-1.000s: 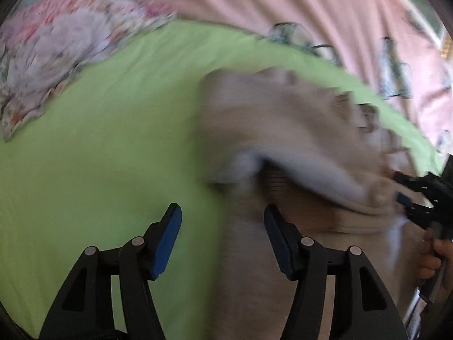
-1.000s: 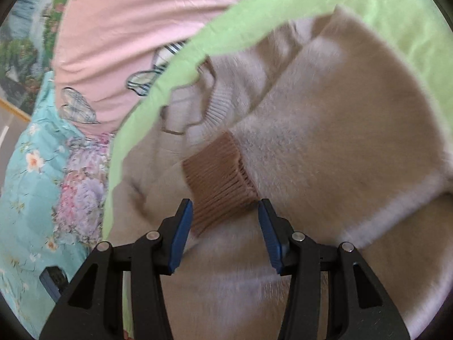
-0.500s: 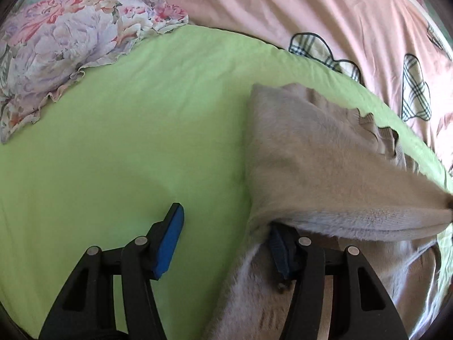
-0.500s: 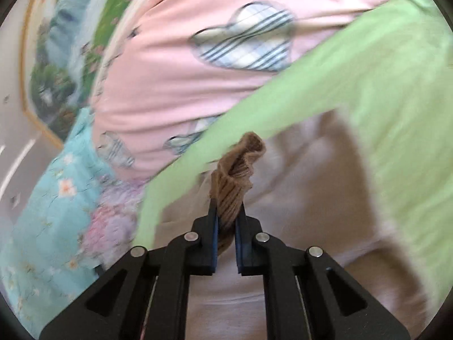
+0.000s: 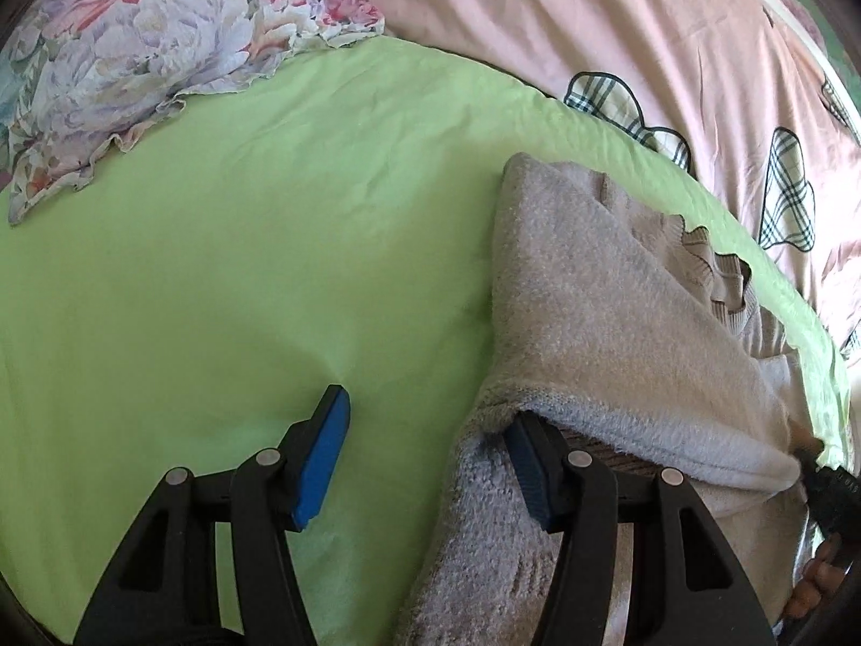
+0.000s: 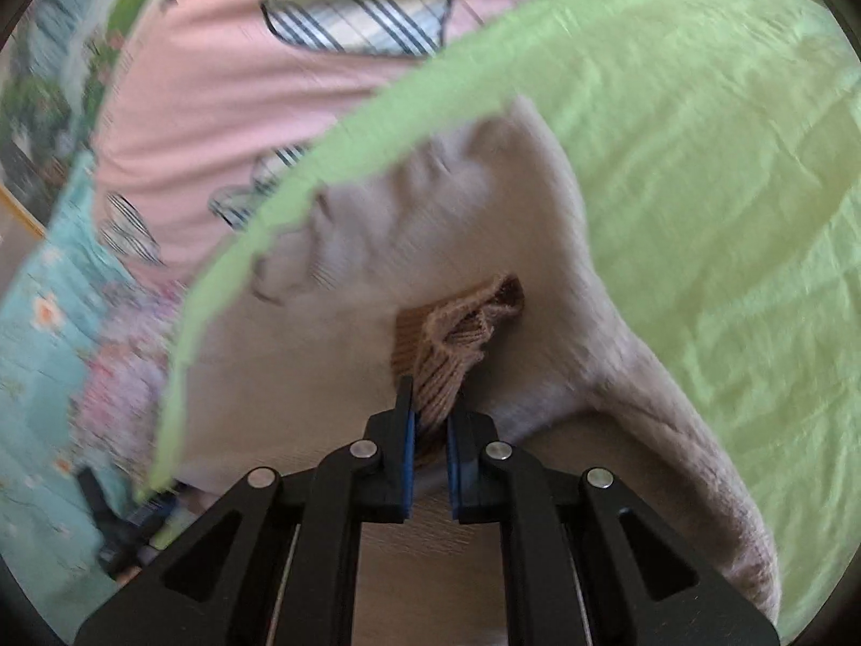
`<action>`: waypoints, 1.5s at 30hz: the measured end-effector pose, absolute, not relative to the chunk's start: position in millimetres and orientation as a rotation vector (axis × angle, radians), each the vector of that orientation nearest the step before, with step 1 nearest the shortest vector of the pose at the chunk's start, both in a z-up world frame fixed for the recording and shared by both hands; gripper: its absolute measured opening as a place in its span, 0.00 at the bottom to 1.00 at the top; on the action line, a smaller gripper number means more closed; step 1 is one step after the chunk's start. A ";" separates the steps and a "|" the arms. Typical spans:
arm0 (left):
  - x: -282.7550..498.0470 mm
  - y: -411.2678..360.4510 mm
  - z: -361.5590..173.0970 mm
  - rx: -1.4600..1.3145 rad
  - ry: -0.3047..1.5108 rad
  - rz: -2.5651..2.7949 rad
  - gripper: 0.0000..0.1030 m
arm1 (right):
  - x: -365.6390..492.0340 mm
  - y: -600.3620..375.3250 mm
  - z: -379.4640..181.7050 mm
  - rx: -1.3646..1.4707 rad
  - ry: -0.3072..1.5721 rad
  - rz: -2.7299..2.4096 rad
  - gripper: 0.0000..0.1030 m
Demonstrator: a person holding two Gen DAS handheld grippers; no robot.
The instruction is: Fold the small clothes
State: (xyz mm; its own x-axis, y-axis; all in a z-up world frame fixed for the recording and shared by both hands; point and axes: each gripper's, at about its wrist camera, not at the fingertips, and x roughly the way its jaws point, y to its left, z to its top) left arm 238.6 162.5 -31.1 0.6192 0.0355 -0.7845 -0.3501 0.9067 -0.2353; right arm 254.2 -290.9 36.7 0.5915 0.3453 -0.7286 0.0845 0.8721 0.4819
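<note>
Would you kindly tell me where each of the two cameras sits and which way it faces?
Left wrist: on the left gripper, looking down at the green sheet and sweater; its open fingers and, far right, a hand show.
Right wrist: on the right gripper, looking down along the sweater; its fingers are shut on the brown cuff.
Shared: sweater, green sheet, pink quilt.

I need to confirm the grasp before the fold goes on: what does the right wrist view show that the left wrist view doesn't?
Only the right wrist view: the right hand-held gripper shut on the brown ribbed cuff.

Only the left wrist view: the left hand-held gripper open, one finger under the sweater's fold; a floral pillow.

Both: the beige sweater on the green sheet, beside the pink cover.
</note>
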 end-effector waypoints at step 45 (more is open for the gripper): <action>326.6 158.9 -8.5 -0.228 0.841 0.060 0.21 | 251.2 -285.4 58.6 0.325 0.931 0.057 0.25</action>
State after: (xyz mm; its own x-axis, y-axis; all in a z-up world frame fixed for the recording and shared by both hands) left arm 326.6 158.9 -8.5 0.6664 -0.0371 -0.7447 -0.1431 0.9738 -0.1766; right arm 251.2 -285.4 58.6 0.5991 0.1875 -0.7784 0.0914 0.9498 0.2992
